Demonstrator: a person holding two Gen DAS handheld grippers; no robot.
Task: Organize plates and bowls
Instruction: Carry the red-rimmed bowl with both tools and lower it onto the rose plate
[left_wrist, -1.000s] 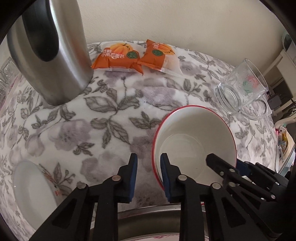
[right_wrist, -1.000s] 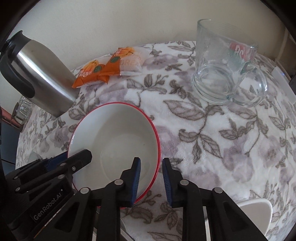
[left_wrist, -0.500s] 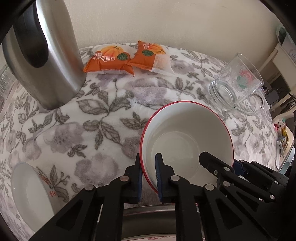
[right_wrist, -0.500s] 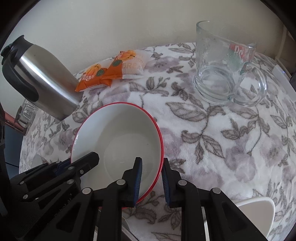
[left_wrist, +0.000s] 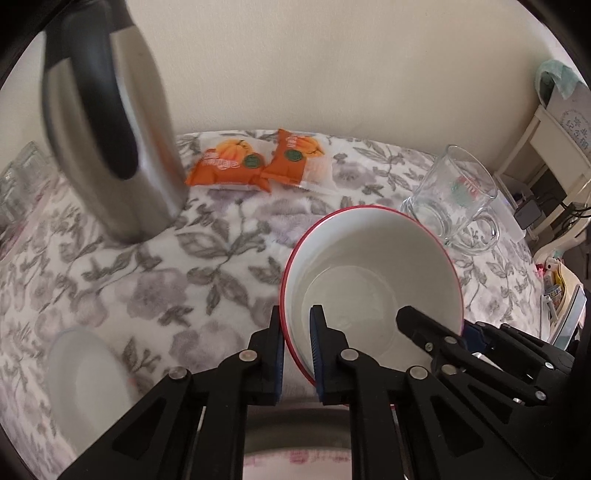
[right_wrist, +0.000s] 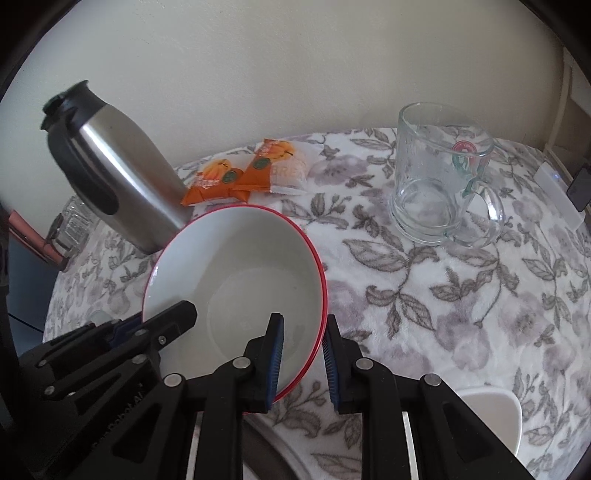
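**What else sits on my table**

Ahead of me a floral tablecloth (right_wrist: 424, 295) covers the table. A steel thermos jug (right_wrist: 122, 173) with a black handle stands at my left, two orange snack packets (right_wrist: 247, 170) lying just beside its base near the wall. An empty glass mug (right_wrist: 439, 177) stands upright at my right, well apart from them.

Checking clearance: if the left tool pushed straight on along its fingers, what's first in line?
The red-rimmed bowl that the left tool already grips by the rim; beyond it likely the floral tablecloth, though depth is unclear.
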